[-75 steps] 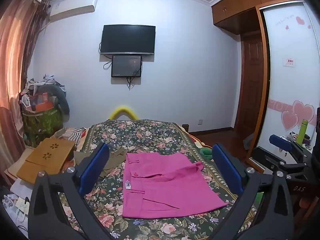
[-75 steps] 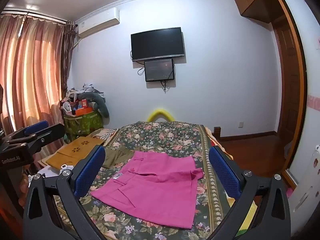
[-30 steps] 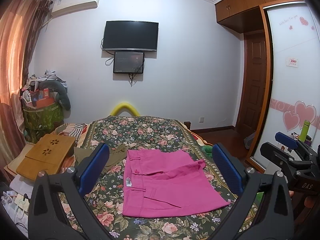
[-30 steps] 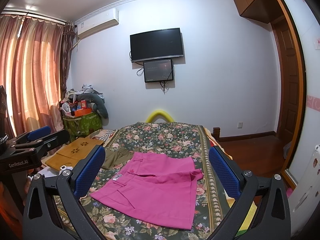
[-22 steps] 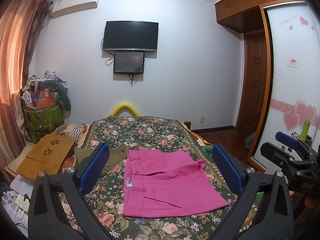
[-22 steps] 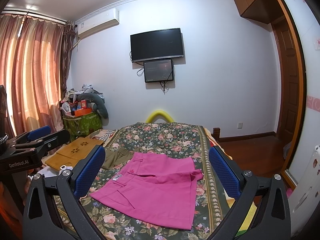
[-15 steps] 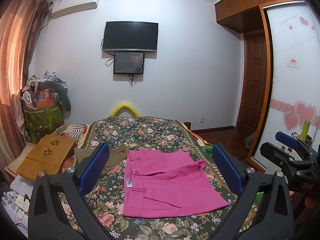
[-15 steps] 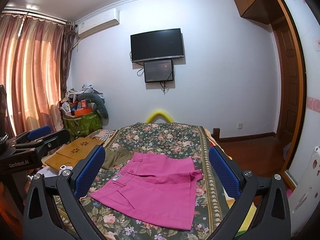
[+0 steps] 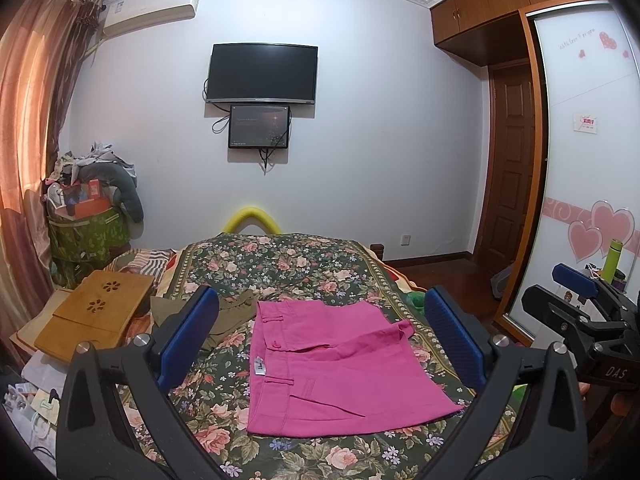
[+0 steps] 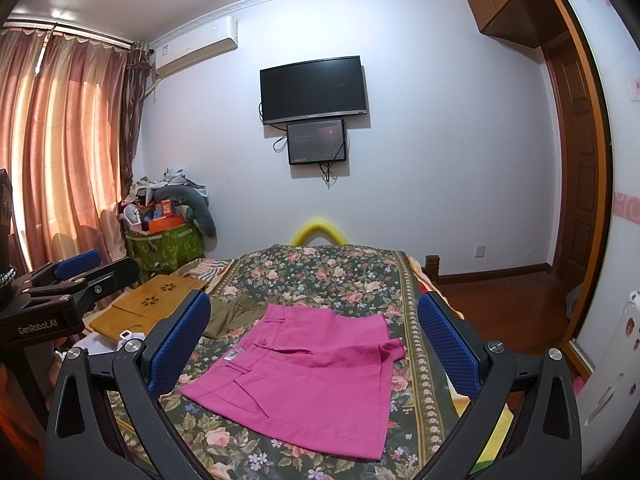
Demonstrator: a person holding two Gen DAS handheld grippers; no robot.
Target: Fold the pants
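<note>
Two claws hang above a bed (image 9: 304, 256) with a dark flowery cover, and both are wide open with nothing in them. The left claw (image 9: 320, 338) has its blue pads far apart, and so does the right claw (image 10: 316, 346). The pink pants (image 9: 332, 364) lie flat on the bed cover, folded into a short wide shape, with the waistband toward the left and a small white tag at the edge. No claw touches the pants. An olive green cloth (image 9: 228, 312) lies just beside the pants on the left. A wooden board (image 9: 96, 314) with flower-shaped holes sits at the left side of the bed. On the far wall hangs a black TV (image 9: 262, 73) with a smaller screen (image 9: 259, 127) under it. The left camera shows things the right one does not: a white wardrobe door with pink hearts (image 9: 600, 236), a green bottle (image 9: 611, 255), and the right claw off at the side. The right camera shows more of the pink curtains (image 10: 68, 152), and the left claw off at its left side with "GenRobot.AI" printed on it. Both cameras see the green bag (image 10: 164, 246) piled with stuff in the corner.
</note>
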